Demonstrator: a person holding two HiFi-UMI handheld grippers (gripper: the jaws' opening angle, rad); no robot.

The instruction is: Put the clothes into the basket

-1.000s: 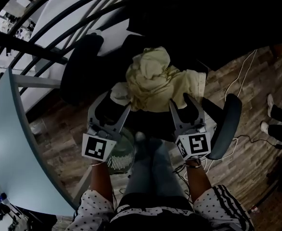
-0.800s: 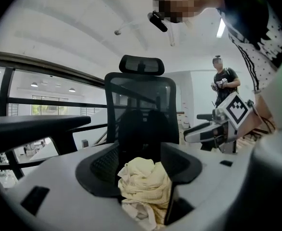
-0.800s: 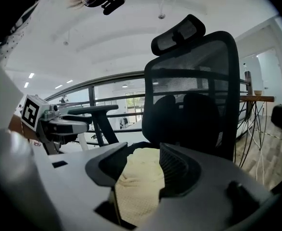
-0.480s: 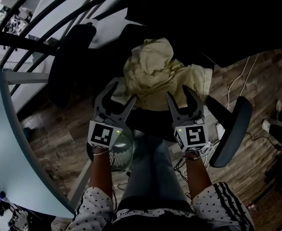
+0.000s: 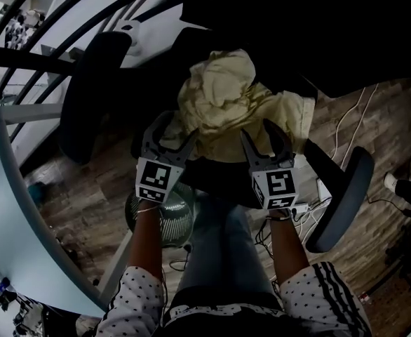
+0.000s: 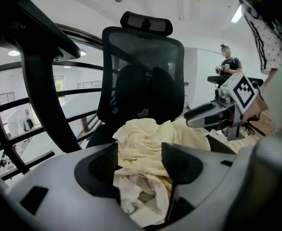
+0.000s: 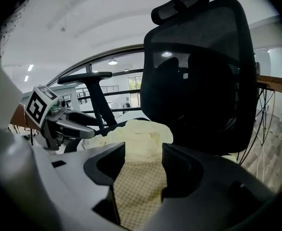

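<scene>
I'm on the pick-up: my left hand-held gripper (image 5: 177, 126) and right hand-held gripper (image 5: 257, 128) have just been opening, jaws wide with the pale clothes (image 5: 223, 97) on the chair (image 5: 86, 90) lying unpinched between them, so next I'd close, lift, and carry to the basket (image 5: 169, 222) under the left one.

The near edge of the clothes (image 5: 223, 100) runs under the left gripper (image 5: 177, 126) and the right gripper (image 5: 257, 128). In each gripper view the cloth between the spread jaws drops out of sight behind the claw's own body. Beyond the claws, the seat and back of the chair (image 5: 335, 188) are lost in darkness. Behind the left claw, a forearm and a leg half cover the basket (image 5: 176, 220). Far past the right claw, a person (image 6: 226, 64) is too small to make out.
</scene>
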